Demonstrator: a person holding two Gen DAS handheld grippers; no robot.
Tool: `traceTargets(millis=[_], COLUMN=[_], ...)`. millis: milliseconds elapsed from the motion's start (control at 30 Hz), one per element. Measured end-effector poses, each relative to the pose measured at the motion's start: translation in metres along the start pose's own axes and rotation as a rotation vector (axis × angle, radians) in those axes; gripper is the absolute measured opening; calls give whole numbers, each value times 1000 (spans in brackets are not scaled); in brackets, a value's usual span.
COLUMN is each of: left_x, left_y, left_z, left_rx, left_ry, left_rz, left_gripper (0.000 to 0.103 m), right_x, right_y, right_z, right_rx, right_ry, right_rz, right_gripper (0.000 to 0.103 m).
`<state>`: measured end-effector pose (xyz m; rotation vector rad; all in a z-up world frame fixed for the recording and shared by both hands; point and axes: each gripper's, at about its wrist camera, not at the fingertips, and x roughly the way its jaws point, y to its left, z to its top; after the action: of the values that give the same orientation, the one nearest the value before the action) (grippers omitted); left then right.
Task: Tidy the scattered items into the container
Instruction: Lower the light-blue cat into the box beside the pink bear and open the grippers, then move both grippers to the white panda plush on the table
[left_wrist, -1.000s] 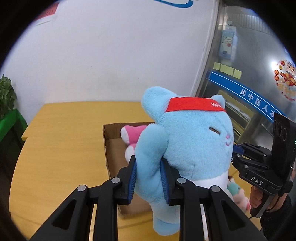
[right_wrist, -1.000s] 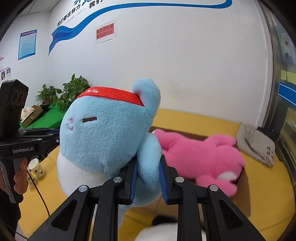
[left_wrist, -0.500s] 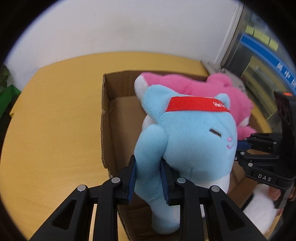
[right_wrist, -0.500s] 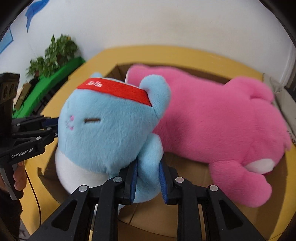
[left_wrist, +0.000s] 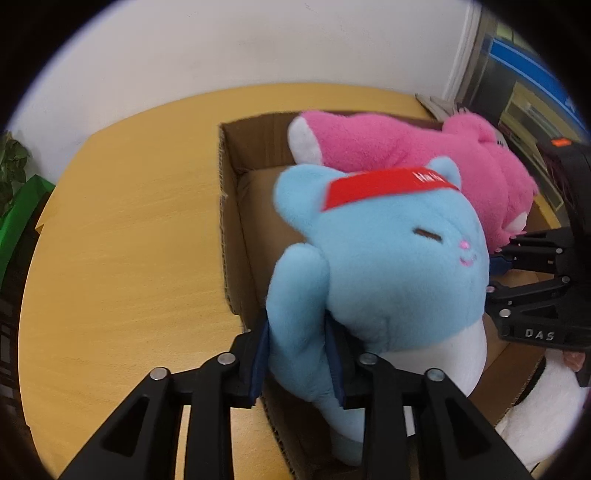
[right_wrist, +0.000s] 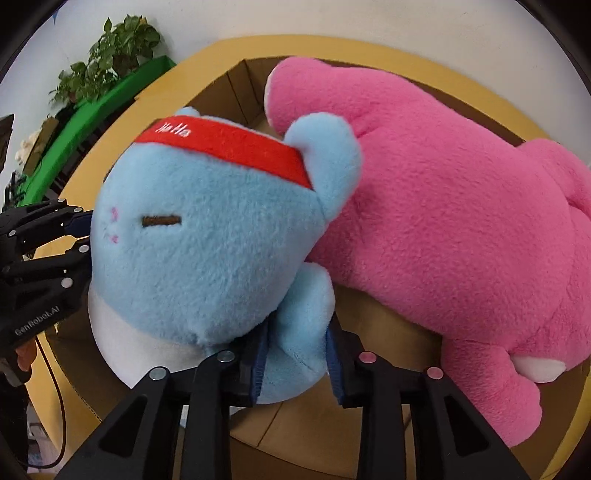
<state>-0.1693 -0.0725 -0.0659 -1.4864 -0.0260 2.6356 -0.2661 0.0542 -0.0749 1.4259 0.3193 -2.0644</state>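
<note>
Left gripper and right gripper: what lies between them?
The blue plush spans the gap, one arm in the left gripper, the other in the right gripper; both views show it.

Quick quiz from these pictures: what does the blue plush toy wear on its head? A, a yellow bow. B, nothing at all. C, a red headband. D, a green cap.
C: a red headband with white lettering wraps the head of the blue plush toy, which sits beside the pink plush in the cardboard box.

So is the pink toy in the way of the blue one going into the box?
Partly: the pink plush fills the far side of the cardboard box, touching the blue plush, but bare box floor shows beneath.
</note>
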Motion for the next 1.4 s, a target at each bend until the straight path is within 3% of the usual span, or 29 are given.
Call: traceTargets(millis=[67, 133, 200, 333, 467, 567, 700, 900, 967, 1067, 1233, 1300, 1400], left_x=[-23, -47, -73, -59, -11, -1, 3, -1, -20, -42, -34, -37, -60], left_y=[10, 12, 3, -41, -65, -70, -66, -64, -60, -51, -40, -32, -26], left_z=[0, 0, 4, 24, 35, 37, 33, 27, 21, -6, -61, -71, -74], left_rx=[-50, -55, -26, 90, 140, 169, 204, 201, 172, 163, 150, 106, 48], left_ry=[-59, -126, -200, -162, -79, -83, -73, -95, -112, -102, -9, -12, -56], left_rz=[-6, 11, -24, -25, 23, 53, 102, 141, 103, 40, -9, -34, -44], left_gripper=[30, 30, 30, 31, 31, 31, 32, 31, 31, 31, 31, 32, 31], right_x=[-20, -43, -65, -88, -101, -106, -90, -84, -83, -82, -81, -95, -146], right_y=[-11, -16, -22, -41, -83, -125, -149, -153, -151, -142, -126, -112, -67], right_z=[-5, -14, -28, -53, -84, -110, -133, -147, -150, -155, -159, -158, -161], right_rx=[26, 19, -3, -18, 59, 111, 121, 214, 225, 235, 238, 214, 161], right_ry=[-59, -129, -185, -207, -202, -159, -49, -57, -53, -44, -55, -106, -281], right_rz=[50, 62, 97, 70, 24, -26, -118, -131, -155, -161, -159, -218, -240], right_gripper=[49, 82, 88, 88, 88, 88, 88, 88, 89, 89, 87, 87, 94])
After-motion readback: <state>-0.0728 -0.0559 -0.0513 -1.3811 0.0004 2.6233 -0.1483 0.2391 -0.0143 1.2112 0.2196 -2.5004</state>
